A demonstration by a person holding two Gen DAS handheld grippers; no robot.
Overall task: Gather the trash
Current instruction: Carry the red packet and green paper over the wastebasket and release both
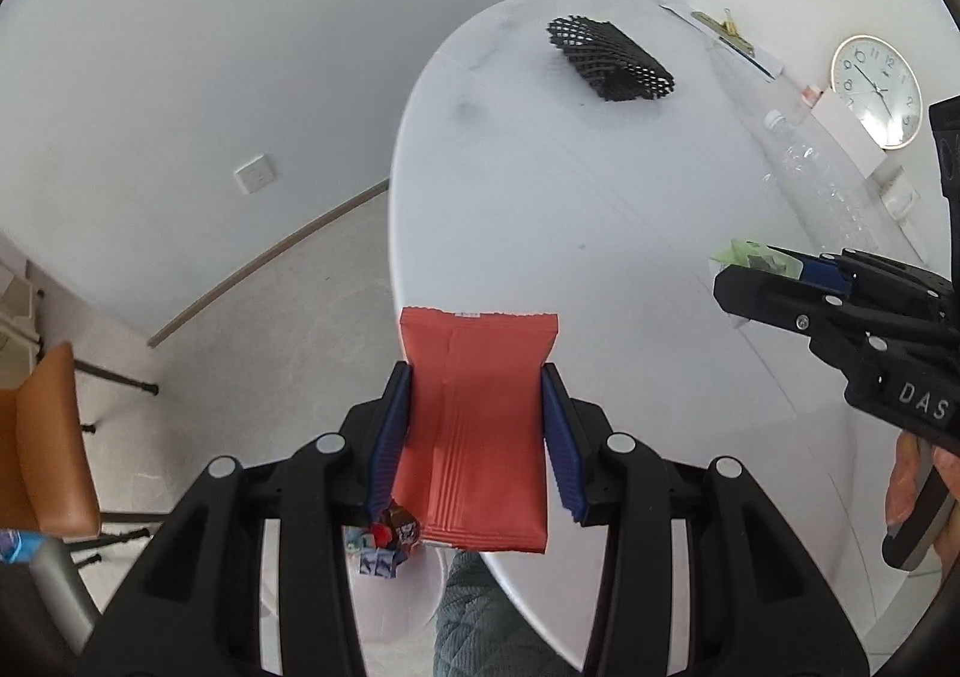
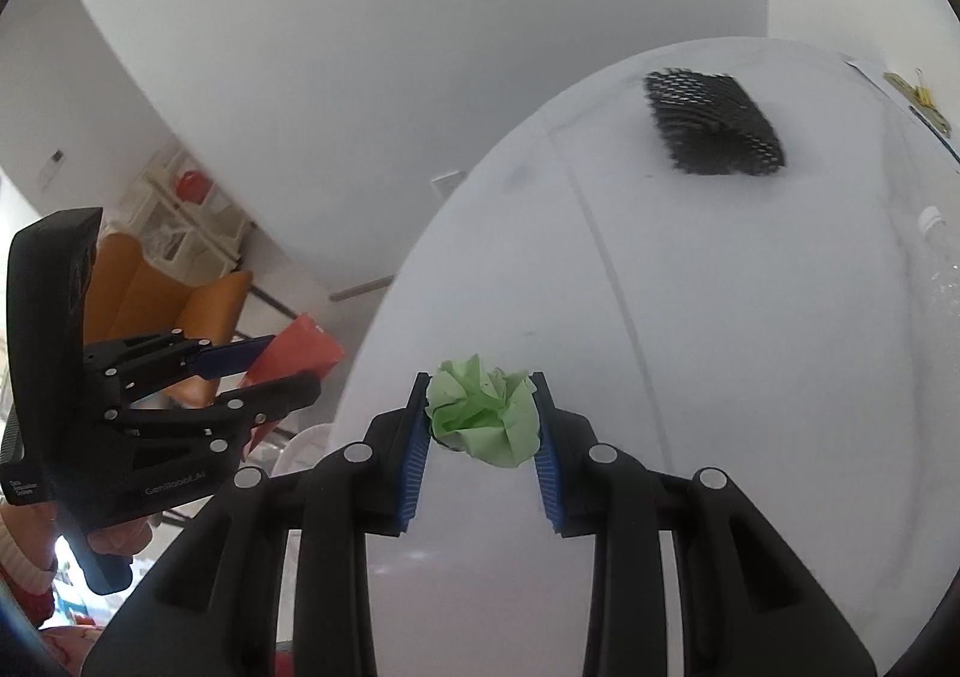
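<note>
Orange chair [image 1: 51, 437]: we see it at the far left in both views, standing on the floor beside the counter.
Left claw [image 1: 477, 425]: clamped on the red wrapper [image 1: 480, 437]; we see both blue pads pressing its long edges in the left view, the packet standing up between them at the counter's near rim.
Left claw from the right view [image 2: 264, 371]: it shows side-on, out past the counter's edge, with the wrapper sticking up beyond it; a hand [image 2: 117, 542] grips the handle.
Small wrappers [image 1: 384, 542]: only the left view shows these bright scraps lying below the left claw, in something pale we cannot make out.
Counter [image 1: 540, 209]: white and rounded, filling the middle of both views.
Right claw [image 2: 480, 419]: clamped on a crumpled green paper ball [image 2: 483, 416], held just over the counter's near part; we see the pads pressing it on both sides.
Right claw from the left view [image 1: 756, 281]: only a bit of green shows at the tips.
Black mesh basket [image 1: 612, 59]: lying on its side at the far end.
Clear bottle [image 1: 822, 179]: lying along the right edge.
Wall clock [image 1: 876, 98]: only the left view shows it.
</note>
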